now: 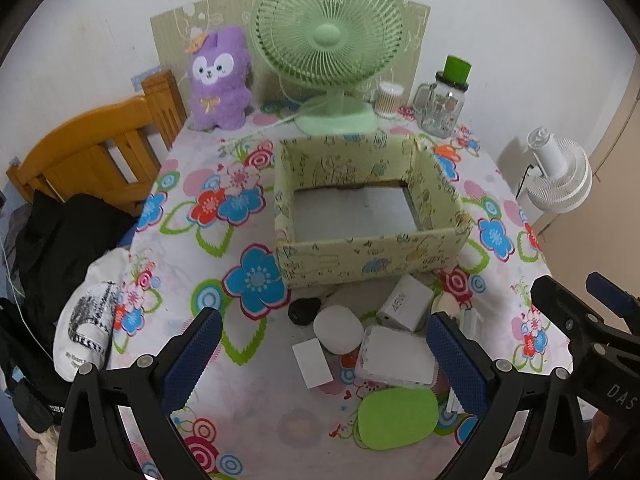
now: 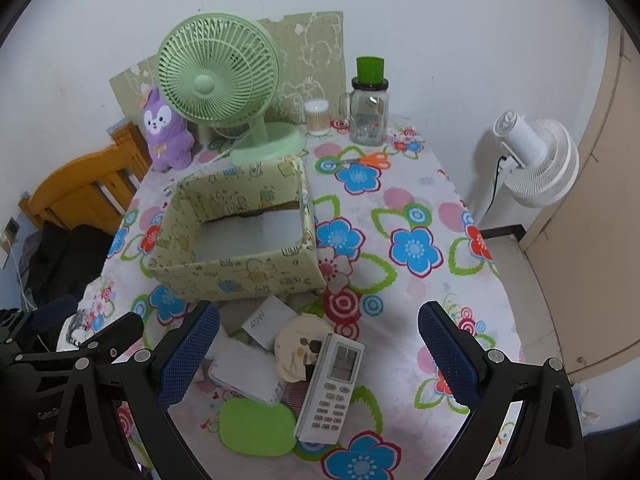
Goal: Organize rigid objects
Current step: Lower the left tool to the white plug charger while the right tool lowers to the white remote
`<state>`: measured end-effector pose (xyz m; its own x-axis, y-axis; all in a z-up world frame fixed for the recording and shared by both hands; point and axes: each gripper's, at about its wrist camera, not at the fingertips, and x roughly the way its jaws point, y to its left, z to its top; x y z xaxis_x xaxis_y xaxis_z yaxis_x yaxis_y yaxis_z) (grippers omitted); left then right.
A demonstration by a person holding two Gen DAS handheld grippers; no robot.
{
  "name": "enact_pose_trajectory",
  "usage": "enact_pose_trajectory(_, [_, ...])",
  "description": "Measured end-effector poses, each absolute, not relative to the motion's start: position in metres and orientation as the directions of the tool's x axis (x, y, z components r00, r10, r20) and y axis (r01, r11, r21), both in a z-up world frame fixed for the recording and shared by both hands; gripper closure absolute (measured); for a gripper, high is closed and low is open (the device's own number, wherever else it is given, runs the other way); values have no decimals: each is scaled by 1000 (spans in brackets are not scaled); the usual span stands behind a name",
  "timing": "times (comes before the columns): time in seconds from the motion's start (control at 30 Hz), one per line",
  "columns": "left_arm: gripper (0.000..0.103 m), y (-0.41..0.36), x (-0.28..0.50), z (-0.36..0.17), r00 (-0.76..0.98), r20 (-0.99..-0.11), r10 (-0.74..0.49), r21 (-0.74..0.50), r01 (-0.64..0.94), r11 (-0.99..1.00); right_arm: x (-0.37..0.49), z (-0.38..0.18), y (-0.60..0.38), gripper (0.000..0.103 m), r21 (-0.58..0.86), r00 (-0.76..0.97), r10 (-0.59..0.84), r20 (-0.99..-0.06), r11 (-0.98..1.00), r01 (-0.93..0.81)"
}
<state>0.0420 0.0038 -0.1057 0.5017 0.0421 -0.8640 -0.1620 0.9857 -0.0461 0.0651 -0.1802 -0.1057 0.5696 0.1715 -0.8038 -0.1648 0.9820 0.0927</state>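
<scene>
A bench [image 1: 188,264] covered in a flowered cloth carries an open, empty cardboard box [image 1: 372,256] wrapped in pale yellow cartoon paper. The rigid objects lie in a loose cluster on the cloth just in front of the box's near wall. In the left wrist view the cluster comprises a black oval object [image 1: 304,310], a white rounded object [image 1: 338,329], a flat white card [image 1: 312,362], a white 45W charger box [image 1: 406,302], a white rectangular packet [image 1: 396,356] and a green oval pad [image 1: 398,416]. The right wrist view adds a white remote control [image 2: 332,386] resting partly on a round cream tin [image 2: 298,346], beside the charger box [image 2: 268,320], with the green pad [image 2: 256,426] touching the remote's near left edge.

Left gripper [image 1: 326,360]: jaws spread wide, holding nothing, poised above the cluster. Right gripper [image 2: 318,358]: jaws likewise apart and empty, above the remote and tin.

At the far edge of the bench stand a green desk fan [image 1: 328,44], a purple plush toy [image 1: 220,80], a cotton-swab container [image 1: 390,98] and a glass jar with a green lid [image 1: 442,98]. A white floor fan [image 2: 536,160] stands beyond the right side, a wooden chair [image 1: 92,152] to the left.
</scene>
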Motion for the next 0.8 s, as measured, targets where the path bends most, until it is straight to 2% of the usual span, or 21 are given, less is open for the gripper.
enact_pose_trajectory(0.8, [4, 17, 53, -194, 326, -942, 73, -1, -221, 975, 77, -196, -181, 4, 97, 437, 133, -889, 990, -103])
